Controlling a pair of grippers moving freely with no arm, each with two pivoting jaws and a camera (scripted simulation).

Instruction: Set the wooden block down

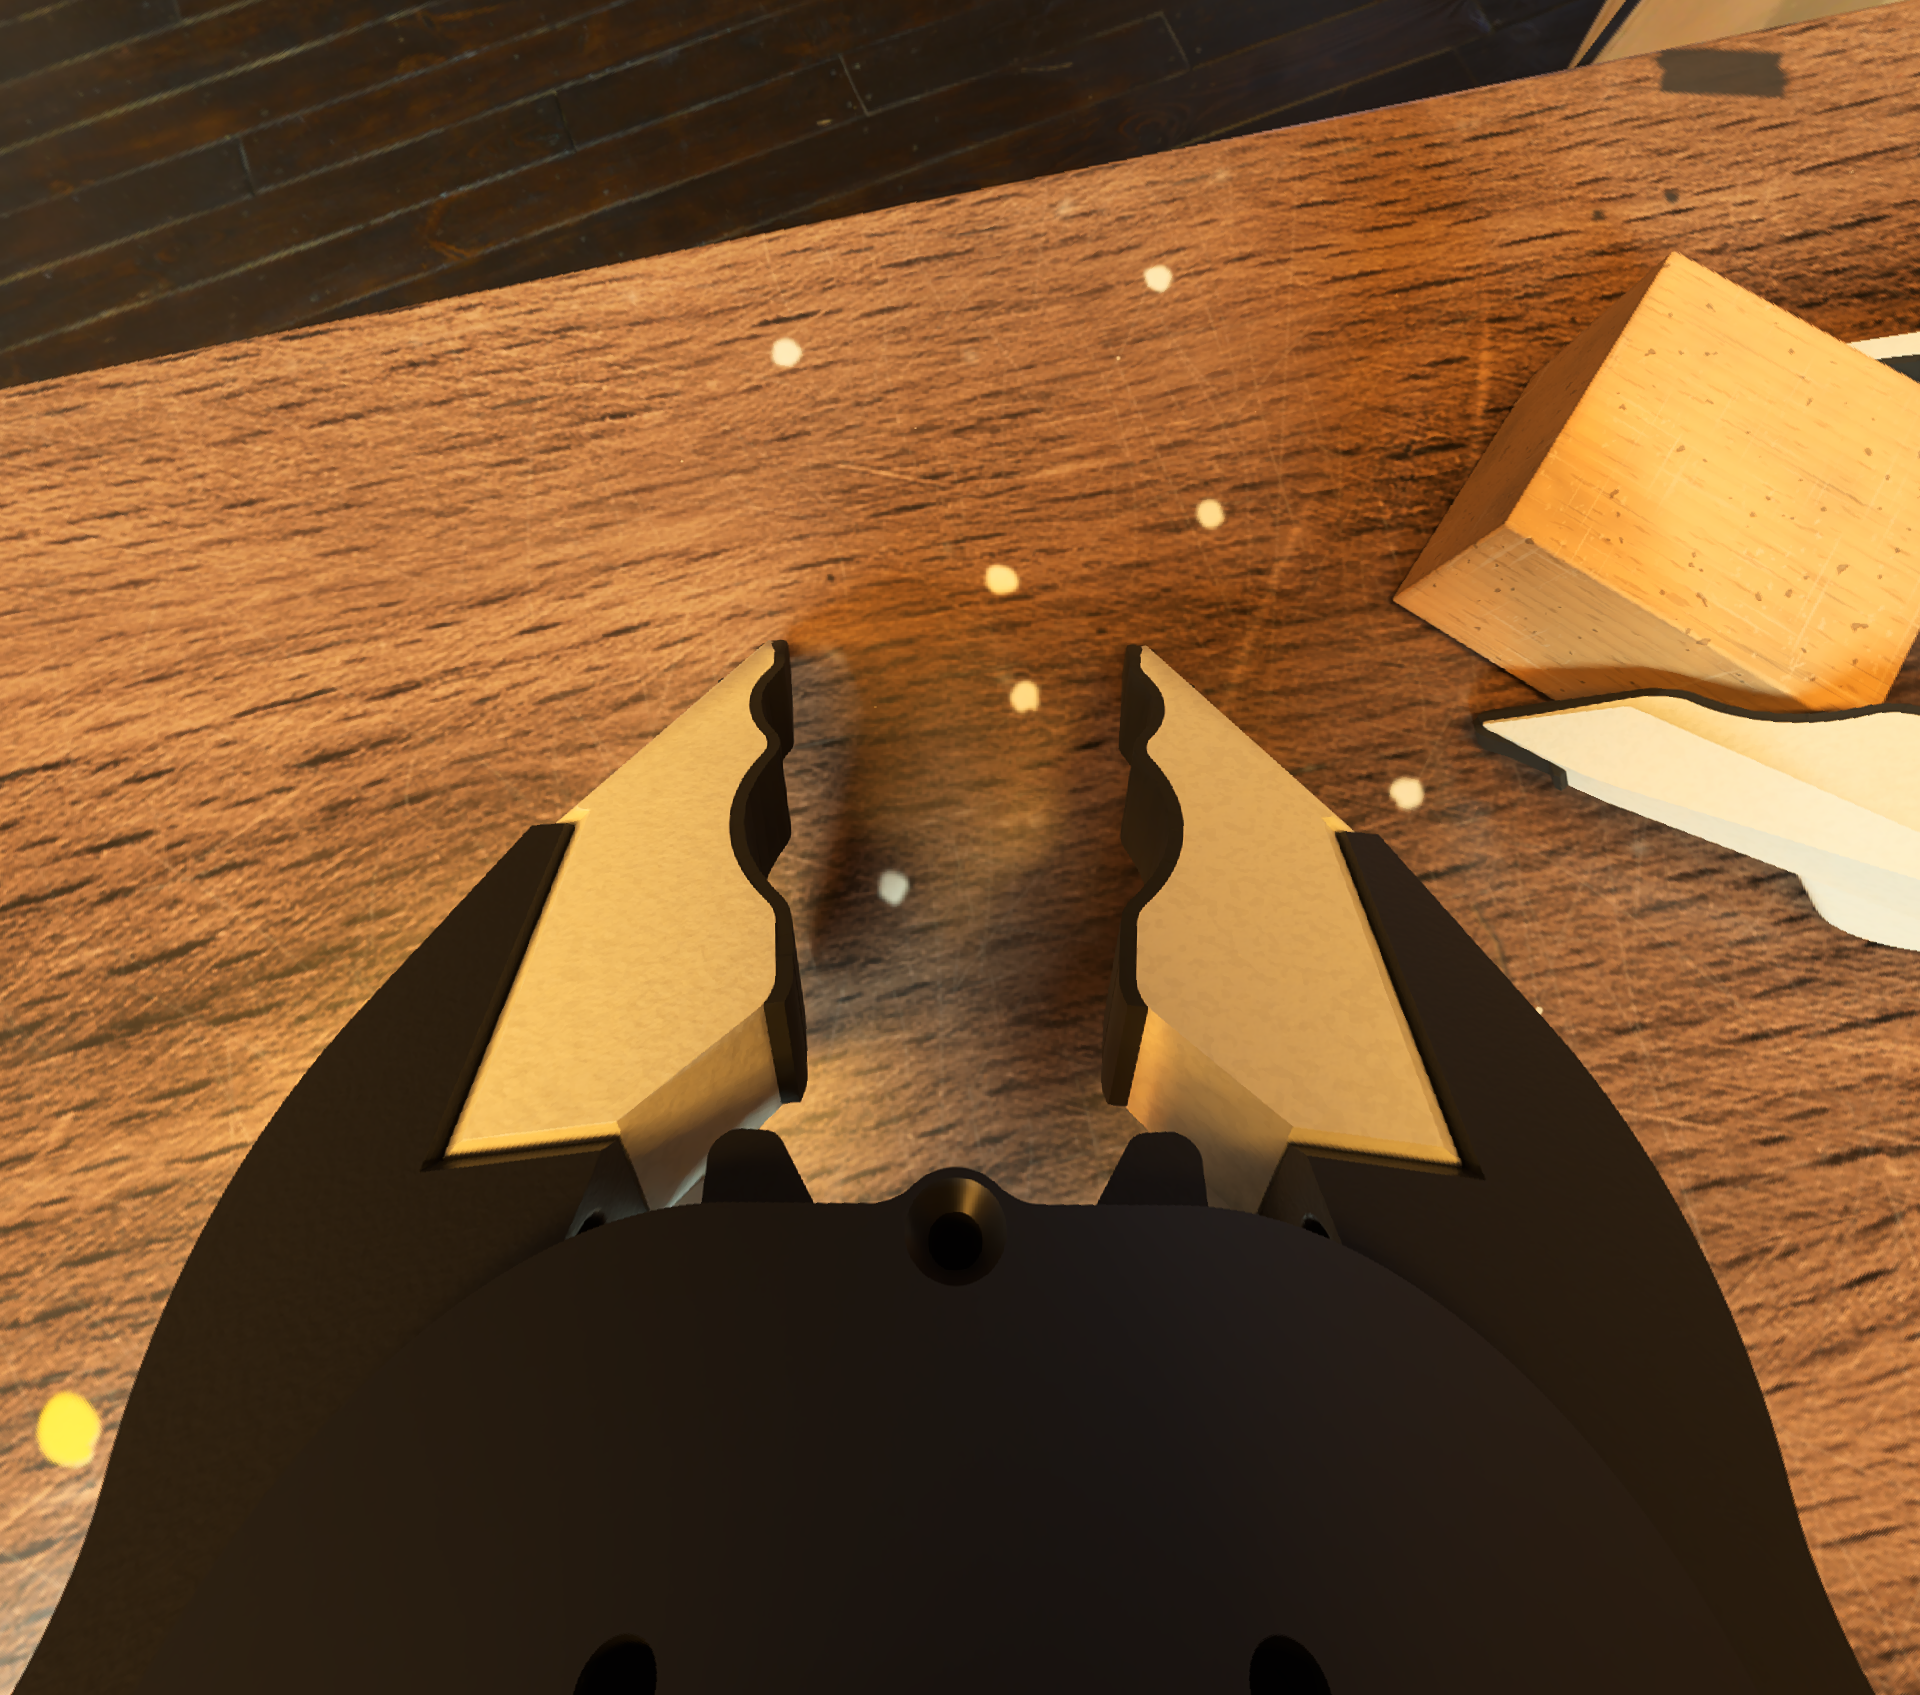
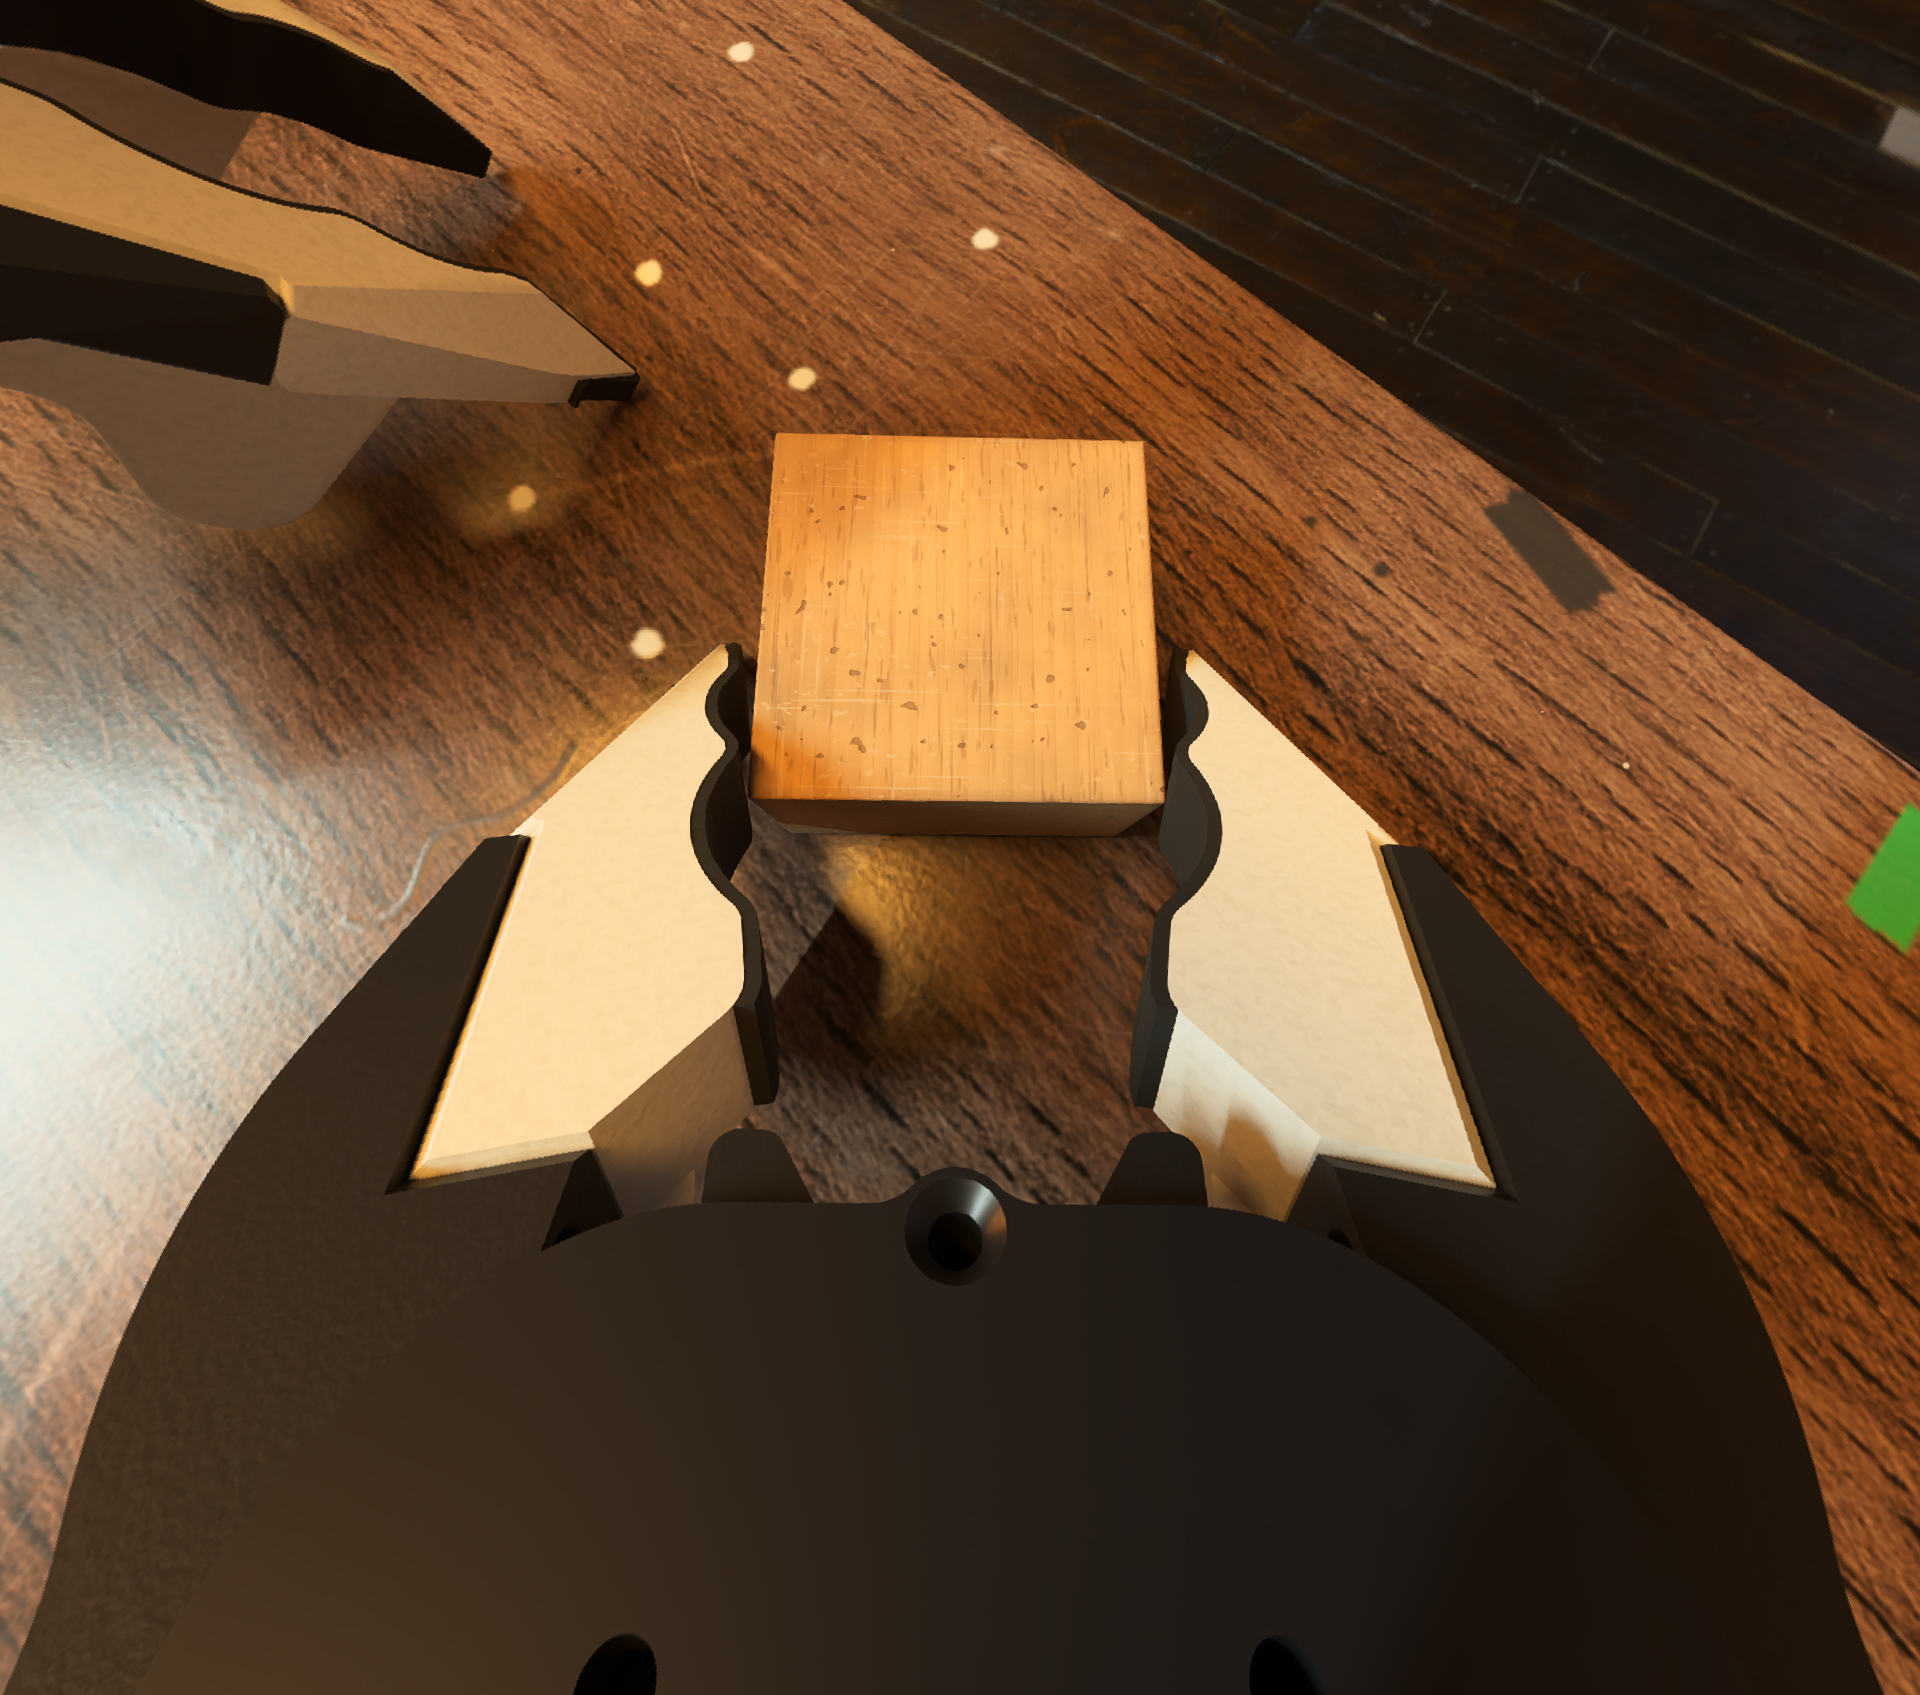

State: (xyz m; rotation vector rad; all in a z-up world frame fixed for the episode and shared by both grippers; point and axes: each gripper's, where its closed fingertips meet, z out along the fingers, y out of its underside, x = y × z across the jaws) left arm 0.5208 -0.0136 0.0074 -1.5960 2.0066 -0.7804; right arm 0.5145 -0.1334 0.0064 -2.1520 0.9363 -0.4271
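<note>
release step, i judge. left gripper (image 1: 956, 653), black with tan fingers, gapes over bare brown wooden table (image 1: 416, 606), grasping nothing. to its right, near the table's far edge, right gripper (image 2: 956, 658) has its fingers flanking the pale square wooden block (image 2: 956, 627). grasped or just let go, i cannot tell (contact unclear). next: spread wider, back straight off. only the left view shows the block's side faces; whether it rests flat is unclear.

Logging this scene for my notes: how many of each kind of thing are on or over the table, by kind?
Wooden block: 1
Grippers: 2, the left gripper and the right gripper
Green tape patch: 1
Dark tape patch: 1
Total: 5
</note>
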